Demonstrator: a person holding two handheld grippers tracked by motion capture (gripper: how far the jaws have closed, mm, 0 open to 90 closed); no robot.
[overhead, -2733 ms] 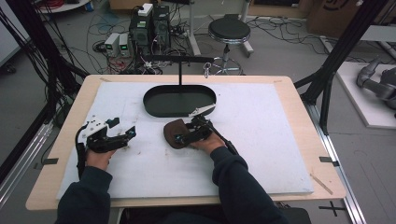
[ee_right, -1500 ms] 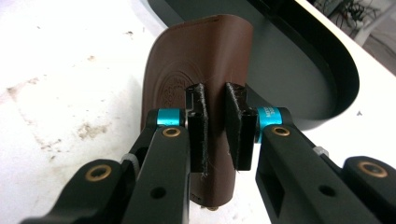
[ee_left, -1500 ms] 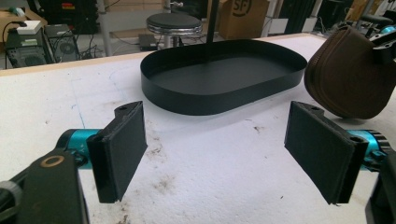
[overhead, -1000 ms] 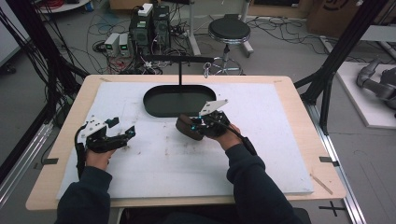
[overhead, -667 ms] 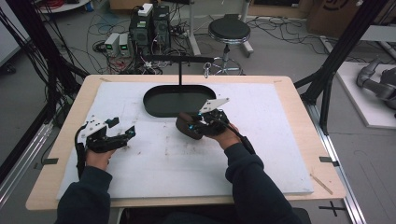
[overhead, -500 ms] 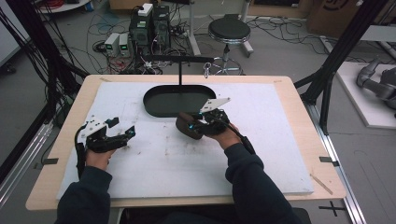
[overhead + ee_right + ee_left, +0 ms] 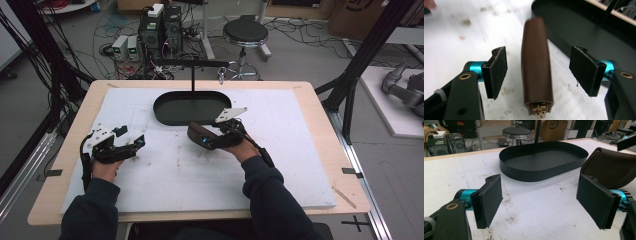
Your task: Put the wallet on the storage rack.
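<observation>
**A:** How are the fingers (image 7: 496, 72) set around the brown leather case (image 7: 536, 67)?

**B:** The pads of the right gripper (image 7: 540, 71) are spread wide, with the case seen between them and neither pad touching it. Whether the case is lying on the white table cover (image 7: 200, 185) or is held up at its near end cannot be told from the right gripper view. In the high view the case (image 7: 199, 134) is found at the tip of the right gripper (image 7: 220, 140), just beside the near rim of the black oval tray (image 7: 192, 107) and outside it.

**A:** And the other hand?

**B:** The left gripper (image 7: 541, 200) is held with its pads apart and nothing between them, low over the table cover, well apart from the tray (image 7: 544, 160). The case (image 7: 611, 167) is seen past its right-hand pad. In the high view that gripper (image 7: 116, 147) is placed at the table's left side.

**A:** How far along is the work judged to be?

**B:** The case appears to have been brought up to the tray, but it has not been put inside; the tray is seen bare. A firm grasp and a short lift over the rim are judged to be left.
</observation>
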